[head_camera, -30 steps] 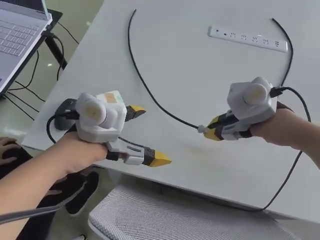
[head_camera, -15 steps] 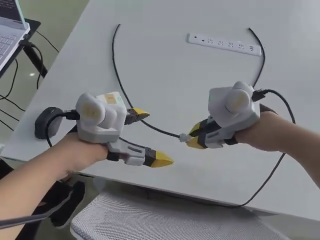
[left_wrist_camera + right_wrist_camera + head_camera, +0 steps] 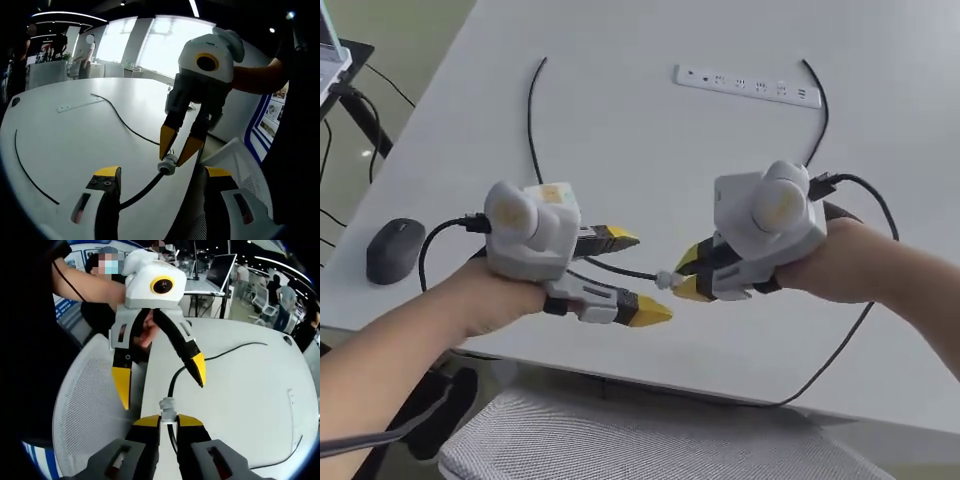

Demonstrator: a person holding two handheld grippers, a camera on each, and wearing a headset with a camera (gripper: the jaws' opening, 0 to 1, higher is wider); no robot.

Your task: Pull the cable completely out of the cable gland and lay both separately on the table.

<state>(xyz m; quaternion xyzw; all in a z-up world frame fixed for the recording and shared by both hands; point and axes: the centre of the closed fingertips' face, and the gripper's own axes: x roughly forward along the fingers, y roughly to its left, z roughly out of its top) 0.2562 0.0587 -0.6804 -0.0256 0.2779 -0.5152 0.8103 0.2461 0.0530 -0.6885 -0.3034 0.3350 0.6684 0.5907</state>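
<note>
— A white table (image 3: 620, 130), a strip (image 3: 748, 85) at its far side, a mouse (image 3: 395, 250) by the left edge. Where's the cable (image 3: 532, 120)?

— It curves across the top and ends near the front edge in the gland (image 3: 666, 280). The right gripper (image 3: 683, 278) is clamped on the gland. The left gripper (image 3: 640, 275) has its jaws apart, one on each side of the cable just beside the gland, not closed on it.

— So nothing is separated yet. What could go wrong?

— If the left closes too near the gland, it may pinch the gland as well, and the pull goes nowhere. The right seems to hold by its tips only, so a hard tug could twist the gland free and drop it onto the chair (image 3: 620, 440). A sideways pull could jam the cable.
</note>
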